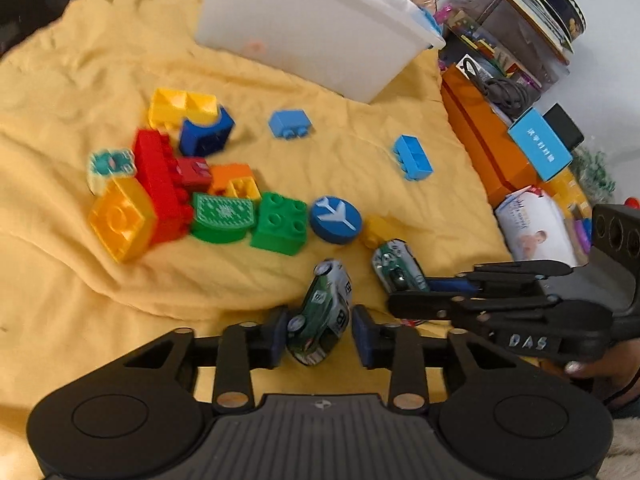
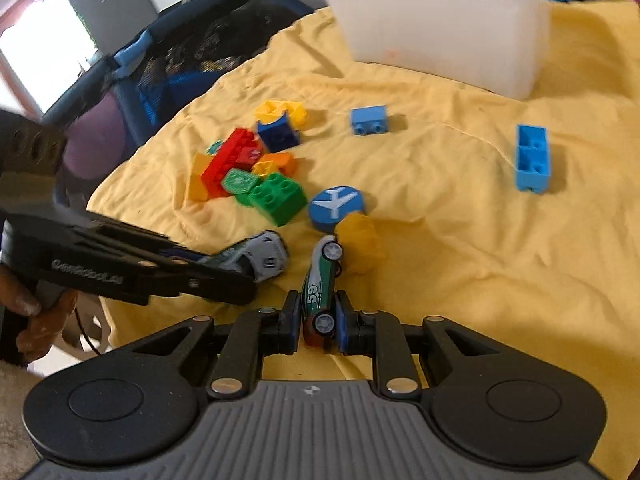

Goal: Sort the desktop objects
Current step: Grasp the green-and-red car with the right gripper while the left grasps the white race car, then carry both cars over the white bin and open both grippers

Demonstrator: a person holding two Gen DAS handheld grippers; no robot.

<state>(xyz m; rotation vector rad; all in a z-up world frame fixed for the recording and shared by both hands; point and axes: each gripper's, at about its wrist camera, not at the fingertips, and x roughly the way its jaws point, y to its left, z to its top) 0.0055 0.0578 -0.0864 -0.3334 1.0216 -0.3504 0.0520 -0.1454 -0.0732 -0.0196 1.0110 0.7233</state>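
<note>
– Two toy cars are involved, one to each gripper. The left gripper is seen with its jaws apart, and a grey and green die-cast toy car lies between the pads, gripped by neither; a clear gap shows on one side.

– And the other?

– The right gripper is clamped on a green and white toy car marked 69, held on its side near the near edge of the yellow cloth.

– What could go wrong?

– The loose car could be knocked or rolled when the left jaws are drawn away, since it sits tilted on wrinkled cloth and has wheels. The two grippers are also just beside each other, so a collision is likely if both are moved at once.

– Anything further out?

– A rounded yellow plastic brick is touching or nearly touching the nose of the held car, with a blue round disc bearing a white aeroplane just behind it; either could be dragged if the car is lifted carelessly. The translucent white plastic bin stands at the far edge, well apart, so the narrow grip must be kept for a long carry, and slipping cannot be ruled out.
</note>
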